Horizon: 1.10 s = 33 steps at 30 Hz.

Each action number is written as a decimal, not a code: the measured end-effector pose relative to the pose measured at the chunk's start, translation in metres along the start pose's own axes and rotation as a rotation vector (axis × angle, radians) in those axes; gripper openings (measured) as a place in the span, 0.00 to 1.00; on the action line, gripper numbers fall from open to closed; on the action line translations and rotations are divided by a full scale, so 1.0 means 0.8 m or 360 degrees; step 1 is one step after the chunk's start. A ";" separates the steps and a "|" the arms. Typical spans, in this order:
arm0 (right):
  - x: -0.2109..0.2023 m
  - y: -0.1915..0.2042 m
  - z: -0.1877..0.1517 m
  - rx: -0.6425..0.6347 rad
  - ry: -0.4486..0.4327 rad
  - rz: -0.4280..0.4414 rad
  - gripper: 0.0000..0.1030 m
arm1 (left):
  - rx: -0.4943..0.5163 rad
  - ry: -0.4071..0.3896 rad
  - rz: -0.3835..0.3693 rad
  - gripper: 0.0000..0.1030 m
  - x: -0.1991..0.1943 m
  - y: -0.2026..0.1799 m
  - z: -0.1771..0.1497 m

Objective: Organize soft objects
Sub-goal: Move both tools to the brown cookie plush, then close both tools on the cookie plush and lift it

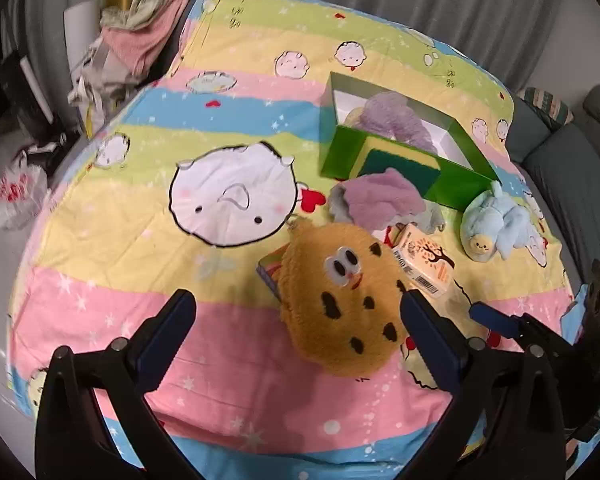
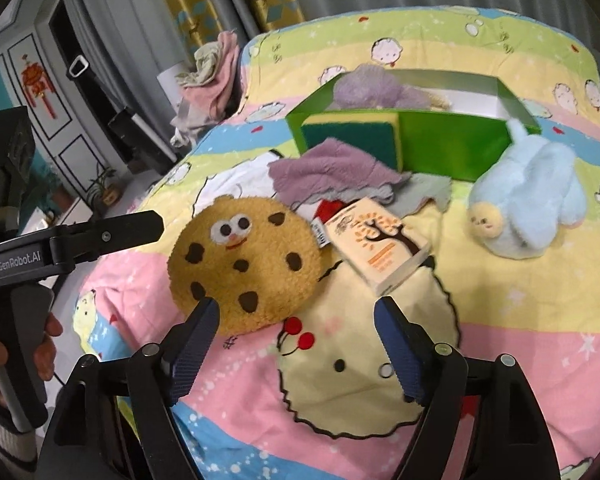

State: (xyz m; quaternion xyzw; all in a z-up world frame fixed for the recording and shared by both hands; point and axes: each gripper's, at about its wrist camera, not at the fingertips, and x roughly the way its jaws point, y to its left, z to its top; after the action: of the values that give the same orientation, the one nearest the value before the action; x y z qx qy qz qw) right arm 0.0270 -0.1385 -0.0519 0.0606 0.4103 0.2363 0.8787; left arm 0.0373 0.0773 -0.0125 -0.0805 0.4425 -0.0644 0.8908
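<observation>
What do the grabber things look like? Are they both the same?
They match: the left gripper and right gripper have black frames with silver rivets and dark blue ribbed fingers. One handle says "GenRobot.AI" in white. The hand holding it wears a pale ribbed sleeve.

Fuzzy plush cookie, printed cotton-looking bedspread, glossy green box, probably card, rough-faced sponge.

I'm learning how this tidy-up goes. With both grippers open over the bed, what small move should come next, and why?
Probably ease the left gripper down around the cookie plush and close. Its jaws are wide open with the plush already partly between them, and nothing is held. The green box, holding a purple soft thing, looks like the destination.
</observation>
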 end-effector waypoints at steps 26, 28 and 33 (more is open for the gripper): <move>0.076 0.001 0.013 -0.0019 0.0134 0.0097 0.78 | -0.0220 0.0162 -0.0404 0.88 0.068 0.033 -0.013; 0.080 0.001 0.015 -0.0023 0.0124 0.0114 0.78 | -0.0230 0.0174 -0.0409 0.72 0.071 0.033 -0.014; 0.081 0.009 0.013 -0.0095 0.0109 0.0145 0.62 | -0.0259 0.0185 -0.0419 0.37 0.074 0.034 -0.015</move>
State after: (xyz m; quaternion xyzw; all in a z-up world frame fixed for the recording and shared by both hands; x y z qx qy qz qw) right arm 0.0677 -0.1009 -0.0875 0.0448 0.4298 0.2901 0.8539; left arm 0.0640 0.0917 -0.0713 -0.2059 0.4827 -0.1491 0.8381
